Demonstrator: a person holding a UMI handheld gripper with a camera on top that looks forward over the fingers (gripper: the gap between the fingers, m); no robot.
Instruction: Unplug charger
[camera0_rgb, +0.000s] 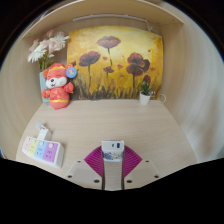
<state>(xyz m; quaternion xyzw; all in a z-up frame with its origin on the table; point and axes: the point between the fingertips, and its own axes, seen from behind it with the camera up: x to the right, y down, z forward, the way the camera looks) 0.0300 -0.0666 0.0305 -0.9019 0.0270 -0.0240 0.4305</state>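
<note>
Gripper closed on the white charger, both purple pads pressing its sides, held clear above the counter. The power strip lies well to the left of the charger, a small plug still seated in it. Extraction appears complete; the next move calls for setting the charger down away from the power strip.

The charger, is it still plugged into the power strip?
Out. The white charger is shut between the gripper fingers, apart from the power strip.
</note>
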